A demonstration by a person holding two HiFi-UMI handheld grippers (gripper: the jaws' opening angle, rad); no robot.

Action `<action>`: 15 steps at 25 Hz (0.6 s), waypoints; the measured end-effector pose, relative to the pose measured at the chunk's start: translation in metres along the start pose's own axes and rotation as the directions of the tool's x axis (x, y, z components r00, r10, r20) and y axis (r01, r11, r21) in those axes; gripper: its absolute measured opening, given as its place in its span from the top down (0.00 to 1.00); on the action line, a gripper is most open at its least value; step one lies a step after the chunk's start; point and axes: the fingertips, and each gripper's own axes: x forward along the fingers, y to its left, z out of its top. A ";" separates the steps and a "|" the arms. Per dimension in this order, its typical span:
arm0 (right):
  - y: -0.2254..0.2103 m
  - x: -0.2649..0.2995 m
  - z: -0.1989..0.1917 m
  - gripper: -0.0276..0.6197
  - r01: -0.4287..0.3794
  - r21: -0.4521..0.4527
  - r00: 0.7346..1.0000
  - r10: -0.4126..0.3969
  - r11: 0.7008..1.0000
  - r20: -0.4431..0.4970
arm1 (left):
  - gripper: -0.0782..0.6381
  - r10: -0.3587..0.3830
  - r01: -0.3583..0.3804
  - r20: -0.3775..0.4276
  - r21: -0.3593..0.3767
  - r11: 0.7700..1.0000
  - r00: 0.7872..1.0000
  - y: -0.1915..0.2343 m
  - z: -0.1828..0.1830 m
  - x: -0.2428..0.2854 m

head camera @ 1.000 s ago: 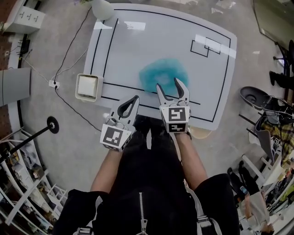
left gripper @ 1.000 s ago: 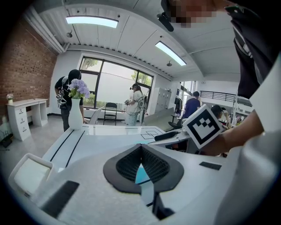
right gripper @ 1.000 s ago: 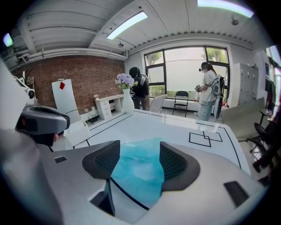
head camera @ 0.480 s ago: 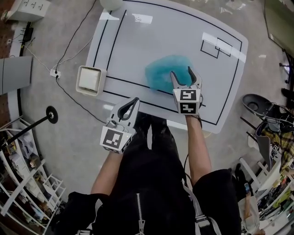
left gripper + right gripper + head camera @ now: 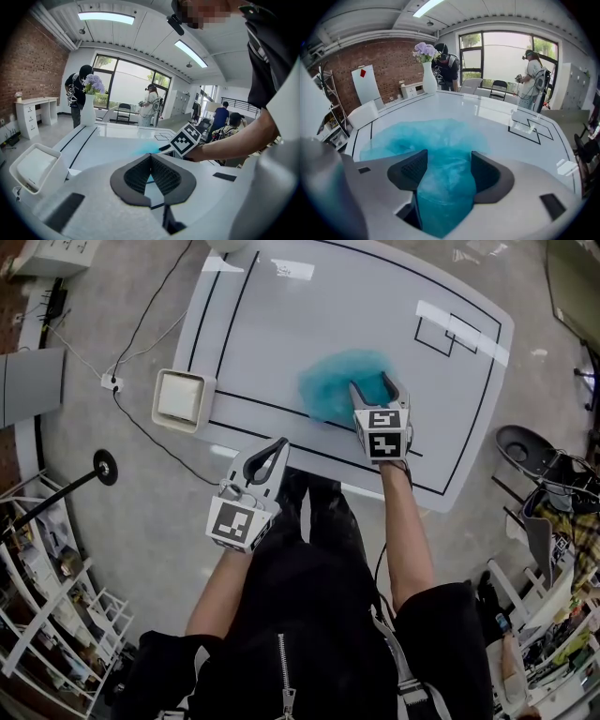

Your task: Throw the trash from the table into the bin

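jaws wide astride blue bag (image 5: 443, 140)

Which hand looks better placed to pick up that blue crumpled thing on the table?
The right. The right gripper hangs over the blue bag; its jaws have just been opening and stand wide with the bag between them. The left gripper is shut, back at the near edge of the table.
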 end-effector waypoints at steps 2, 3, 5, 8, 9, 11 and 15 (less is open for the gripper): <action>0.001 0.000 0.001 0.53 -0.001 0.001 1.000 0.001 1.000 -0.001 | 0.88 -0.003 0.003 0.001 -0.003 1.000 1.000 0.000 0.000 0.001; 0.001 0.001 0.000 0.53 0.000 -0.003 1.000 0.000 1.000 0.001 | 0.88 -0.004 0.004 0.003 -0.004 1.000 1.000 -0.001 0.000 0.002; 0.002 0.000 0.000 0.54 -0.001 -0.014 1.000 0.001 1.000 0.006 | 0.88 -0.007 0.007 0.004 -0.004 1.000 1.000 -0.003 0.000 0.003; 0.010 0.000 -0.001 0.64 -0.026 -0.049 1.000 0.026 0.998 -0.002 | 0.88 -0.014 0.014 0.005 -0.006 1.000 1.000 -0.006 0.001 0.004; 0.014 0.000 -0.001 0.69 -0.036 -0.070 0.999 0.035 0.997 -0.008 | 0.88 -0.016 0.016 0.006 -0.006 1.000 1.000 -0.006 0.001 0.004; 0.022 0.000 -0.001 0.80 -0.052 -0.113 0.999 0.050 0.992 -0.021 | 0.88 -0.020 0.020 0.007 -0.004 1.000 1.000 -0.007 0.002 0.004; 0.041 -0.003 -0.007 0.88 -0.102 -0.128 0.994 0.096 0.987 -0.048 | 0.88 -0.028 0.028 0.013 0.003 1.000 1.000 -0.007 0.005 0.002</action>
